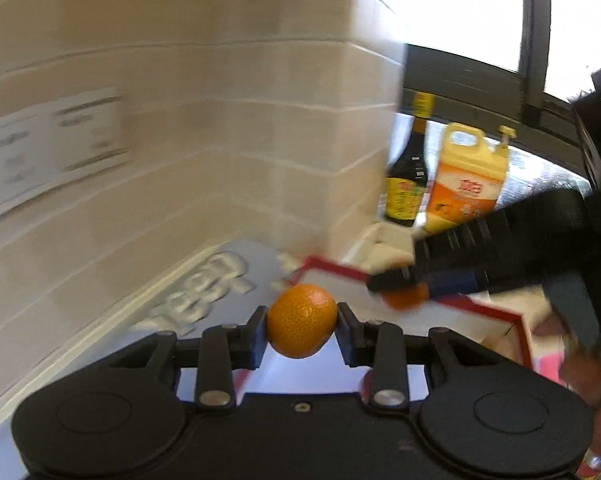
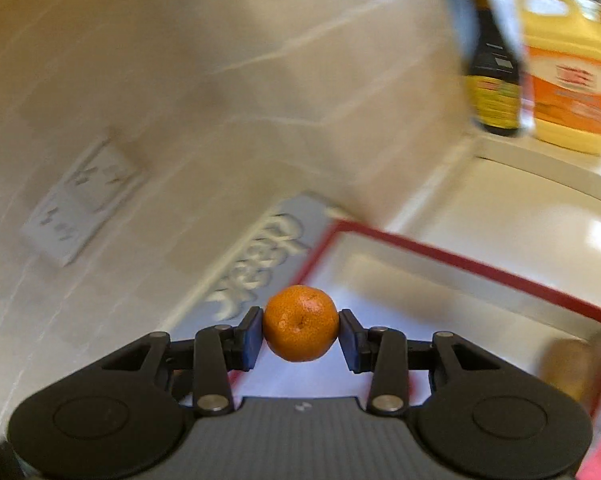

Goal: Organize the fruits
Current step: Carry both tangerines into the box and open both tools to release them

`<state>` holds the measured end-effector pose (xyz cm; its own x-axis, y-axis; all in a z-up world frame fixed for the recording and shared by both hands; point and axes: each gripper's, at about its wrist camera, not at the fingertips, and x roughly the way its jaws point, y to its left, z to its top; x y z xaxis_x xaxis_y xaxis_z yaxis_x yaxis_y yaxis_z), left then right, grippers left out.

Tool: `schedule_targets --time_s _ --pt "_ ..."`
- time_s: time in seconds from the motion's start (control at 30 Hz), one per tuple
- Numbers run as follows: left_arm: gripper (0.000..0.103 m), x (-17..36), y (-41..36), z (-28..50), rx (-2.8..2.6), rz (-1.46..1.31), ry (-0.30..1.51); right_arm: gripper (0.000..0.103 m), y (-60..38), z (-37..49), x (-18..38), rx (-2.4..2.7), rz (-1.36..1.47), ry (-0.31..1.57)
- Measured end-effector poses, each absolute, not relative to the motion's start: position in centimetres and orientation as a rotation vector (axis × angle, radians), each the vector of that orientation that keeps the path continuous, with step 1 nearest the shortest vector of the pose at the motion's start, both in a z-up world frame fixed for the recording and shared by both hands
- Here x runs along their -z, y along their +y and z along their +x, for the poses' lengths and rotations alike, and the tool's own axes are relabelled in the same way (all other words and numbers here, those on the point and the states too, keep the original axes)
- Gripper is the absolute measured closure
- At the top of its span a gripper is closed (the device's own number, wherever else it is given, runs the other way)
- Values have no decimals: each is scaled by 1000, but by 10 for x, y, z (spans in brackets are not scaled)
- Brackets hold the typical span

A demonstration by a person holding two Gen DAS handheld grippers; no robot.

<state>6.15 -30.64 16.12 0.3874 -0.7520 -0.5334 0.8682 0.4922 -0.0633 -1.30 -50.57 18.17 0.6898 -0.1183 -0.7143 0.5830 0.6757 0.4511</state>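
Observation:
My left gripper is shut on a small orange tangerine, held above the near corner of a white box with a red rim. My right gripper is shut on a second tangerine, also above that box's red rim. In the left wrist view the right gripper reaches in from the right over the box with its tangerine between its fingers. A brownish fruit lies blurred inside the box at the right.
A tiled wall is close on the left, with a socket plate. A grey sheet printed "Jeep" lies beside the box. A dark sauce bottle and a yellow jug stand on the sill behind.

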Motion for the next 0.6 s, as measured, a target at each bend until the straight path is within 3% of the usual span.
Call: schedule_targets --time_s 0.27,0.6 --pt "62 -124 -408 71 1222 316 651 61 -550 -54 -127 605 783 786" --pt "61 -76 -449 90 1257 342 824 61 -546 -51 -87 659 699 862"
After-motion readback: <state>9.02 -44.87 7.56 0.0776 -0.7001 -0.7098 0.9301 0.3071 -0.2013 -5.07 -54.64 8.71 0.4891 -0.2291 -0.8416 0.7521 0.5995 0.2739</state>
